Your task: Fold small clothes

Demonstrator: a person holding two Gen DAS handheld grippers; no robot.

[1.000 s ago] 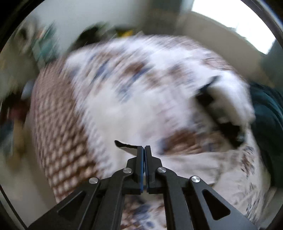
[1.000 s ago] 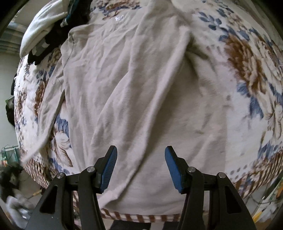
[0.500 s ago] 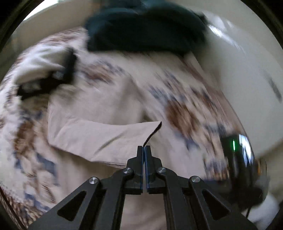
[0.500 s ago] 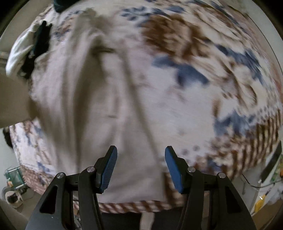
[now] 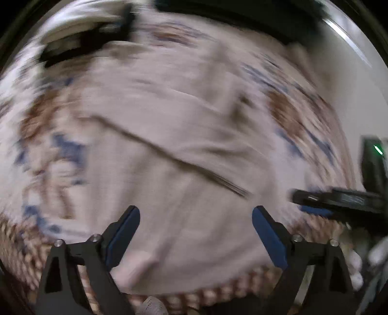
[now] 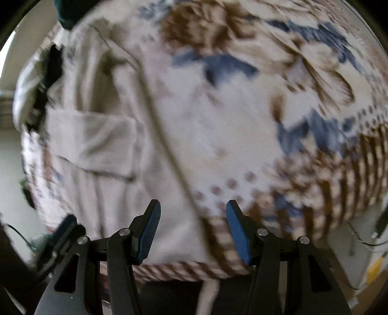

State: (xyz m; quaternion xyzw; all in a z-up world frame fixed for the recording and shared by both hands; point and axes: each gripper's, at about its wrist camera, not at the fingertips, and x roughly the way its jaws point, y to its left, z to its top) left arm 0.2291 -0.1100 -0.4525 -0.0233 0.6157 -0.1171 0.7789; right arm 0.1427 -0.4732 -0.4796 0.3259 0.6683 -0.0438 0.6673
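A beige shirt [image 5: 184, 150] lies spread on a floral bedspread [image 5: 48, 150], with one sleeve folded across its body [image 6: 92, 143]. My left gripper [image 5: 196, 218] is open and empty just above the shirt's lower part. My right gripper [image 6: 192, 213] is open and empty over the shirt's right edge [image 6: 169, 155], near the bed's front edge. The right gripper also shows at the right of the left wrist view [image 5: 339, 201]. Both views are blurred by motion.
A pile of white and black clothes [image 6: 36, 80] lies at the far left of the bed. A dark green garment [image 5: 242, 14] lies at the far end. The bedspread's brown checked border [image 6: 351, 174] marks the bed's edge.
My left gripper was shut on the sleeve, carried it across the shirt, and has now opened and let it go. The right gripper stayed open and shifted toward the shirt's right edge.
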